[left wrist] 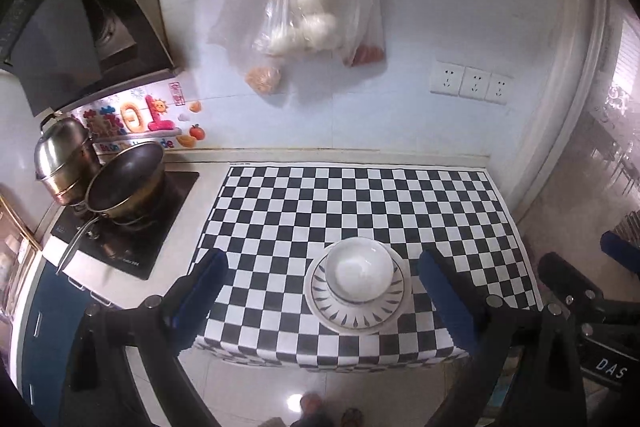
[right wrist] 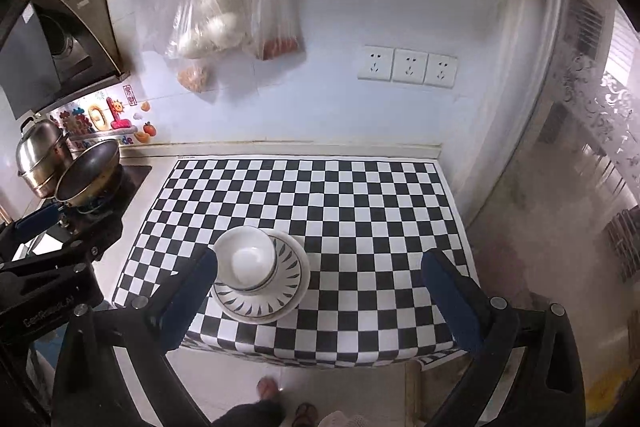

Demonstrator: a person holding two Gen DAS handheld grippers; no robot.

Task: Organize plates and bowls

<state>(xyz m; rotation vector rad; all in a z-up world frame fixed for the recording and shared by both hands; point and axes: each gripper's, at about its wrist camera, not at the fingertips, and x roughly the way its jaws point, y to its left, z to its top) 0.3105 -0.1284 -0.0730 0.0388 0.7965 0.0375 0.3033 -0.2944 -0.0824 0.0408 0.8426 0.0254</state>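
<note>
A white bowl [left wrist: 359,273] sits stacked on white plates with a blue leaf rim [left wrist: 356,315], near the front edge of the checkered mat [left wrist: 360,195]. The same bowl [right wrist: 246,259] and plates [right wrist: 276,301] show in the right wrist view. My left gripper [left wrist: 322,277] is open and empty, held above and in front of the stack. My right gripper [right wrist: 320,277] is open and empty, with the stack by its left finger. The right gripper also shows at the right edge of the left wrist view [left wrist: 580,291]; the left gripper shows at the left edge of the right wrist view [right wrist: 44,247].
A dark pan [left wrist: 126,183] and a steel pot [left wrist: 64,159] stand on the stove [left wrist: 132,239] at the left. Plastic bags [left wrist: 304,23] hang on the wall above the counter. Wall sockets [left wrist: 470,83] are at the right. The counter drops to the floor [left wrist: 248,387] in front.
</note>
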